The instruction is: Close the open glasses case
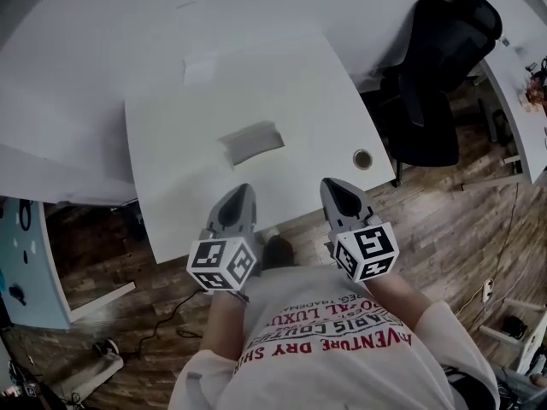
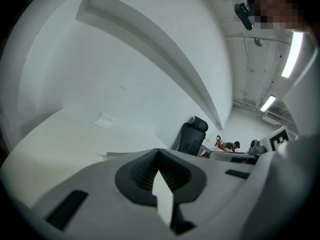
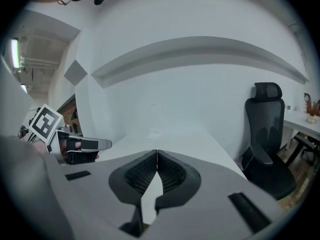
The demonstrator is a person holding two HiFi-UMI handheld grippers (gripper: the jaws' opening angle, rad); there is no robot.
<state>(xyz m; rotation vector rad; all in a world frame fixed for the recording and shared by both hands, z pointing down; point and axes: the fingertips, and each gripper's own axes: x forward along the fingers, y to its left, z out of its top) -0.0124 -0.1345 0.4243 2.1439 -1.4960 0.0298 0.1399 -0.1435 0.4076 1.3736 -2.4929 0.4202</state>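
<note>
The white bench fills the middle of the head view, with wooden floor showing past its near edge and right side. A black office chair stands off the bench's corner at about 2 o'clock. The person's two tools are held side by side over the near edge of the bench, both pointing toward 12 o'clock. The left tool has its jaws brought together at the tips with nothing between them. The right tool is likewise closed and empty. The grey glasses case lies near the middle of the bench, at roughly 12 o'clock from the left tool and clear of both tools; how far its lid stands open cannot be made out. A pale slip of paper lies farther back at 11 o'clock of the case, and a small round hole sits near the bench's right edge, at 3 o'clock of the case.
</note>
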